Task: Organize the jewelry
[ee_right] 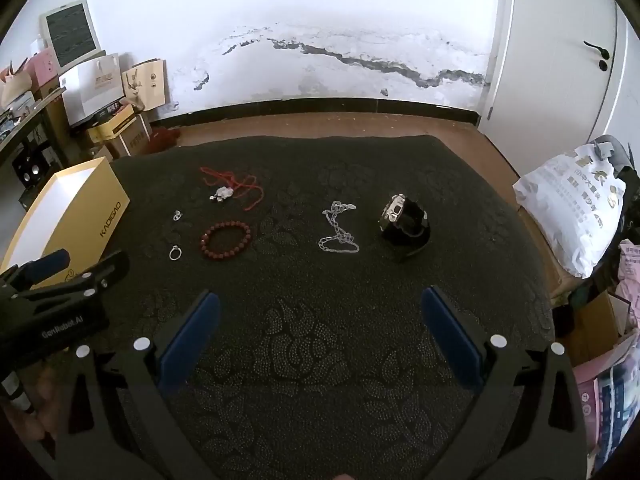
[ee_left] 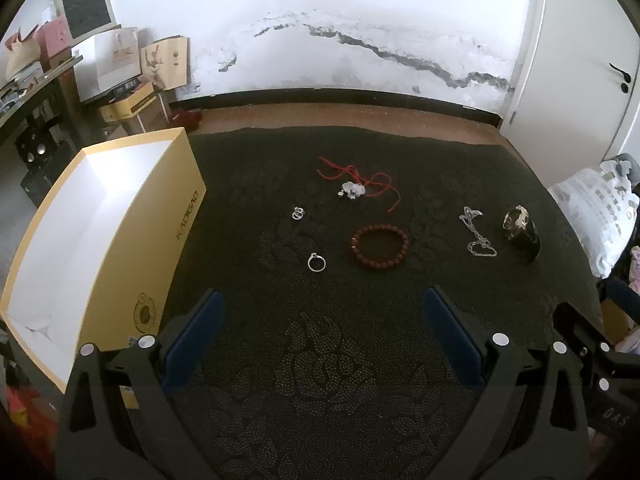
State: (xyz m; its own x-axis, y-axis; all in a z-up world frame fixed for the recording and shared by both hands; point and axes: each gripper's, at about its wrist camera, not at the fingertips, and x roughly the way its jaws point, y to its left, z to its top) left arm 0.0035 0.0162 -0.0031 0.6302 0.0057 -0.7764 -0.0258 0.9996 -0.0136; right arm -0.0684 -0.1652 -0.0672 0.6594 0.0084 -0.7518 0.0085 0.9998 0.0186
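Note:
Jewelry lies spread on a dark patterned cloth (ee_left: 320, 360). There is a red cord necklace with a silver pendant (ee_left: 354, 189) (ee_right: 224, 193), a small silver ring (ee_left: 298, 213) (ee_right: 177, 214), a second silver ring (ee_left: 316, 262) (ee_right: 175, 253), a red bead bracelet (ee_left: 380, 245) (ee_right: 226, 240), a silver chain (ee_left: 477, 232) (ee_right: 339, 229) and a black watch (ee_left: 521, 229) (ee_right: 404, 220). An open yellow box (ee_left: 104, 236) (ee_right: 68, 216) stands at the left. My left gripper (ee_left: 324, 308) is open and empty, short of the rings. My right gripper (ee_right: 320, 308) is open and empty, short of the chain.
The left gripper's body (ee_right: 56, 300) shows at the left of the right wrist view. A white bag (ee_right: 572, 216) lies past the cloth's right edge. Boxes, paper bags (ee_left: 120, 64) and a monitor (ee_left: 84, 2) stand at the back left by the cracked wall.

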